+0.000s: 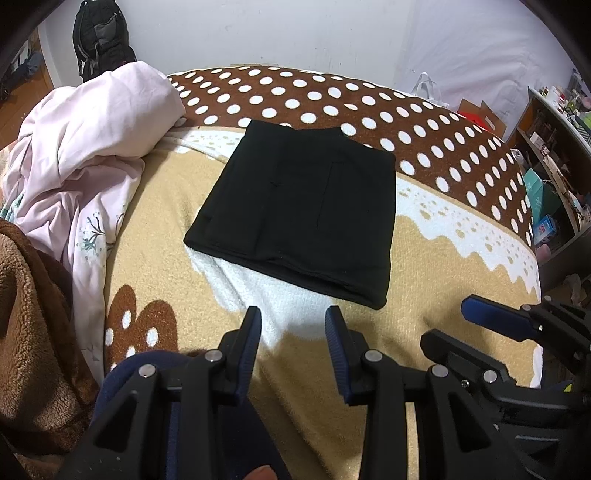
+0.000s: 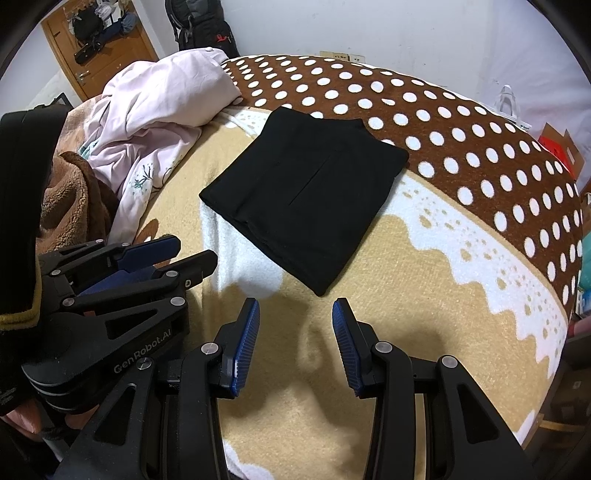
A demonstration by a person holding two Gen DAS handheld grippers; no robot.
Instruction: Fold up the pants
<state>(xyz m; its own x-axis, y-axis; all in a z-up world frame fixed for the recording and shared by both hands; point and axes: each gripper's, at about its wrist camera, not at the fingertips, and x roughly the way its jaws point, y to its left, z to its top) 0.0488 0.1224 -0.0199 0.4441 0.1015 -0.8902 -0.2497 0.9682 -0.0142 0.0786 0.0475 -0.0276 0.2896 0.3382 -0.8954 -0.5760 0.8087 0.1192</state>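
The black pants [image 1: 299,206] lie folded into a flat rectangle on the bed's tan, white and brown dotted blanket [image 1: 443,266]. They also show in the right wrist view [image 2: 306,192]. My left gripper [image 1: 293,317] is open and empty, just short of the pants' near edge. My right gripper [image 2: 295,310] is open and empty, a little short of the pants' near corner. Each gripper shows in the other's view, the right one [image 1: 484,317] at the right, the left one [image 2: 184,254] at the left.
A crumpled pale pink duvet [image 1: 92,147] and a brown fleece blanket [image 1: 29,314] lie at the left of the bed. A black backpack [image 1: 99,33] hangs on the far wall. Shelves with clutter [image 1: 554,147] stand right of the bed.
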